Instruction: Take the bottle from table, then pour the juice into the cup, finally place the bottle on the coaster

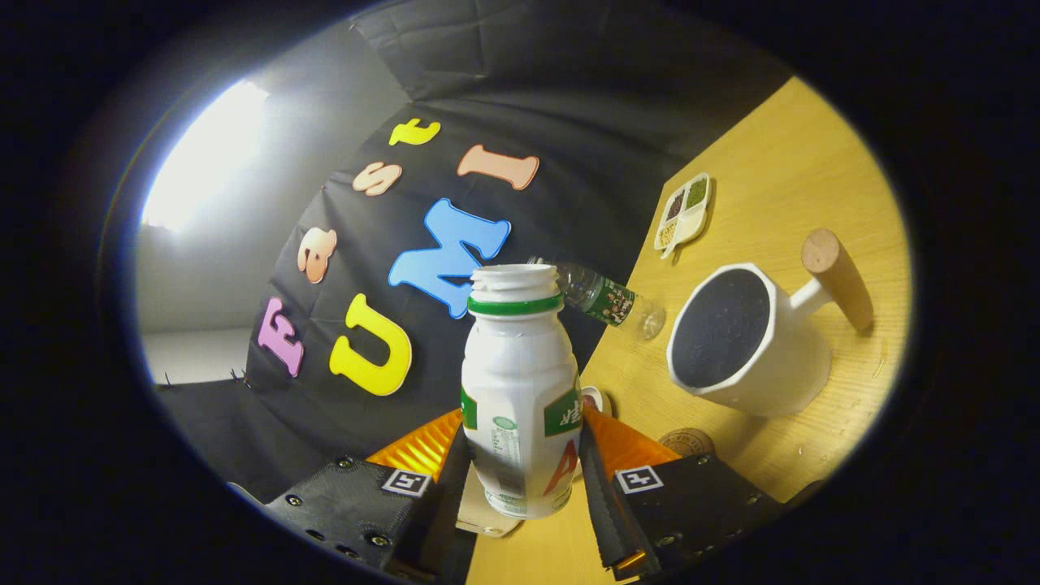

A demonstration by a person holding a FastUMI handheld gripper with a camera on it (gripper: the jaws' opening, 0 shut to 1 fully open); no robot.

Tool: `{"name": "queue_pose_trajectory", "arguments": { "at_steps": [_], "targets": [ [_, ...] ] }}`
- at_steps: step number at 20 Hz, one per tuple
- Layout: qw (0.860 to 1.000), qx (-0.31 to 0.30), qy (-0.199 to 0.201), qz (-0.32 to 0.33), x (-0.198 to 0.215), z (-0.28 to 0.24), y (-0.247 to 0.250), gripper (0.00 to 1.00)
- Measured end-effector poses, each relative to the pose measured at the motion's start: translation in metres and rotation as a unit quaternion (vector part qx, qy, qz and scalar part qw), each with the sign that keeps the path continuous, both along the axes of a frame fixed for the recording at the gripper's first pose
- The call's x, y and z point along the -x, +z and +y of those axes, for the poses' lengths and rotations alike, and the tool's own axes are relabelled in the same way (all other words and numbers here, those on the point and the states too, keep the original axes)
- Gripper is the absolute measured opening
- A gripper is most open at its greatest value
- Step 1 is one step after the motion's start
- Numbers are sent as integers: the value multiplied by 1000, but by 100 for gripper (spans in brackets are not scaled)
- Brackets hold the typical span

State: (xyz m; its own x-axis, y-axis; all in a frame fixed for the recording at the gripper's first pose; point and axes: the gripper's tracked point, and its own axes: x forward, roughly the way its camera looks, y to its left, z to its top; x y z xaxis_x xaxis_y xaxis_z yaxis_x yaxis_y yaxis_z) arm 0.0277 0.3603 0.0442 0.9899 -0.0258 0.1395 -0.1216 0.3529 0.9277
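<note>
Black cloth (520, 97) backs the booth across the upper middle of the frame, with a pale wall (203, 244) and a bright light (203, 146) at the upper left. Tilted by the camera's angle, a yellow wooden table (780, 179) fills the right side and runs down to the lower centre. In the lower centre the gripper (520, 463) is clamped on the bottle (520, 390), both fingers pressing its sides; the bottle is white with a green ring under its uncapped mouth, and nothing of its contents can be seen. Right of the bottle sits the cup (747, 341), white with a wooden handle pointing to the upper right, its mouth turned toward the camera and its inside dark; whether it holds liquid I cannot tell. A round brown coaster (686, 443) lies on the table just below the cup, near the right finger. Behind the bottle's neck a clear plastic bottle (609, 301) with a green label lies on its side. Farther up the table rests a small divided tray (684, 211) holding grains or seeds in several colours.
</note>
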Motion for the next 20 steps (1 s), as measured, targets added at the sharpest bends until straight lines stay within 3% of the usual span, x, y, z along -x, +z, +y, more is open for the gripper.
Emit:
{"name": "queue_pose_trajectory", "arguments": {
  "at_steps": [6, 13, 20],
  "targets": [
    [989, 144, -28, 18, -3, -1, 6, 68],
    [967, 251, -45, 14, -12, -4, 21, 67],
    [924, 368, -97, 37, -5, -6, 34, 68]
  ]
}}
